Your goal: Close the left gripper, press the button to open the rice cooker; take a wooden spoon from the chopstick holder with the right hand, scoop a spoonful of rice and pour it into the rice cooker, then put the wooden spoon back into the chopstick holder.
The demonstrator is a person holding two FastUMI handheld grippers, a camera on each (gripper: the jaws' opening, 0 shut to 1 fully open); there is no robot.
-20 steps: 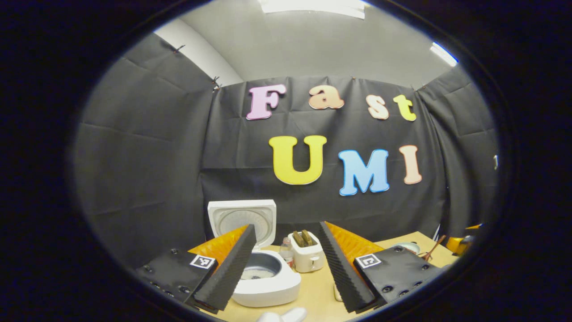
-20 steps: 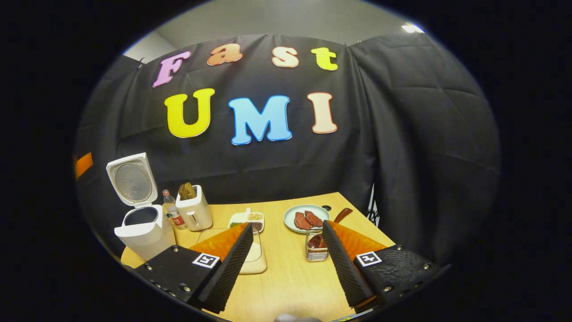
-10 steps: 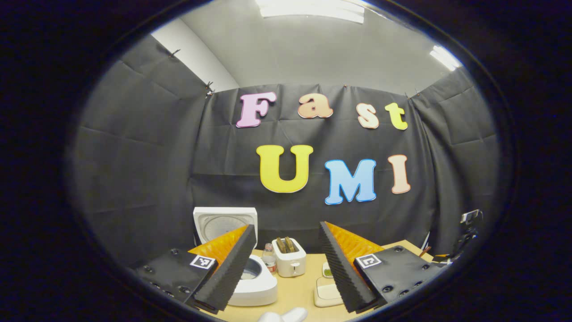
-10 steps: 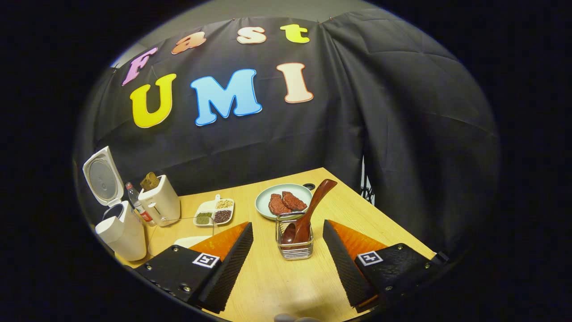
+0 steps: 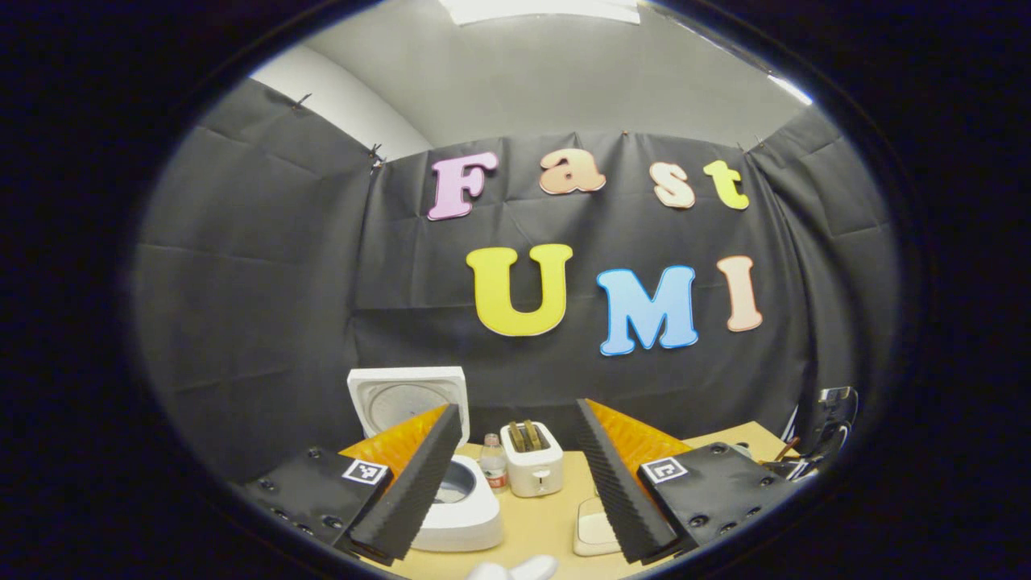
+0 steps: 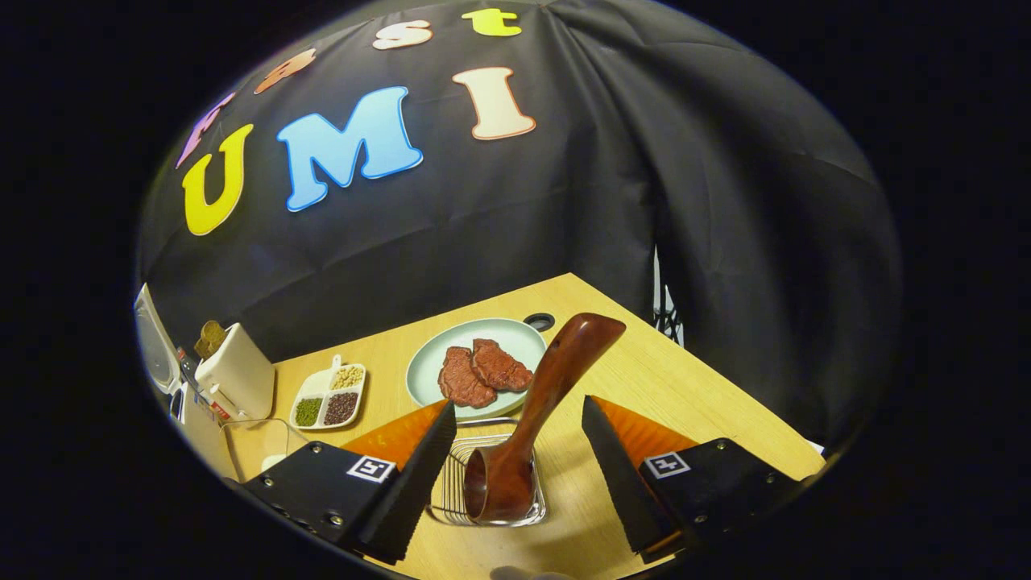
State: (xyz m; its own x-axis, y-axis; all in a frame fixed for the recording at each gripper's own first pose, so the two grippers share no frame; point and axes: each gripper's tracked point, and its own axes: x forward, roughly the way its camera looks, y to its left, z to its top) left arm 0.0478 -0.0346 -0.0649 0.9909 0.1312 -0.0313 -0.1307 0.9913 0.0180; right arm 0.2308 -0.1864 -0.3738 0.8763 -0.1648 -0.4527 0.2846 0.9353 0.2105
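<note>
In the right gripper view a dark wooden spoon [image 6: 536, 411] stands bowl-down in a wire chopstick holder [image 6: 463, 487], its handle leaning up and to the right. My right gripper [image 6: 515, 475] is open, and the spoon and holder lie between its fingers without touching them. In the left gripper view the white rice cooker [image 5: 467, 503] stands on the table with its lid [image 5: 407, 399] raised and the pot showing. My left gripper [image 5: 515, 483] is open above the table's near edge, right of the cooker. The cooker's lid [image 6: 153, 342] shows at the left edge of the right gripper view.
A pale plate with two pieces of meat [image 6: 475, 366] lies behind the holder. A divided dish of beans [image 6: 329, 399], a white toaster [image 6: 233, 374] and a clear container [image 6: 258, 443] stand to the left. In the left gripper view a bottle [image 5: 493, 467], toaster [image 5: 532, 463] and white container [image 5: 592, 532] are near the cooker.
My right gripper has moved forward and down over the chopstick holder, so the spoon now stands between its fingers. My left gripper has drawn back slightly from the cooker and stayed open.
</note>
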